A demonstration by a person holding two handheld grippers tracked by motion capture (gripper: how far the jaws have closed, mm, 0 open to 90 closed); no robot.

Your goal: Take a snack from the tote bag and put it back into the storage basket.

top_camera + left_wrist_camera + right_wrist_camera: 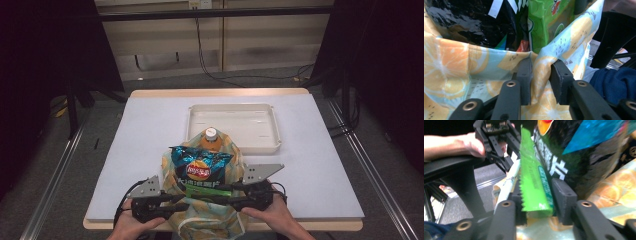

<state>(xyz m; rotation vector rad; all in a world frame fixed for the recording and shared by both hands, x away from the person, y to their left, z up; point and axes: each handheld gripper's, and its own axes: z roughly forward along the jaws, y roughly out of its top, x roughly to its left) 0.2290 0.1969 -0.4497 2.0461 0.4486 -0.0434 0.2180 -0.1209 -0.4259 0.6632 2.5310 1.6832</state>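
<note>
Citrus-print fabric, patterned with orange slices on pale blue, forms the tote bag (207, 210) lying at the near edge of the white-covered desk (150, 130), directly between the two hand-held tools. Inside its open mouth sit a black-and-blue chip bag (200, 167), a bright green snack packet (534, 187) and an orange-capped bottle (210, 137) poking out at the end farthest from the tools.

In the left gripper view, the left tool (541, 80) has a fold of the bag's rim between its two black jaws; the left jaw lies against the cloth, while whether the right jaw presses it cannot be told, so the grip is uncertain.

In the right gripper view, the right tool (536, 202) straddles the green packet's serrated end together with the bag's edge, its jaws close on either side, though firm pinching cannot be confirmed. Beyond its jaws, the opposite hand (474, 143) and its tool appear past the packet.

A white rectangular tray (272, 125) rests farther out on the desk, beyond the bag and well apart from both tools.
</note>
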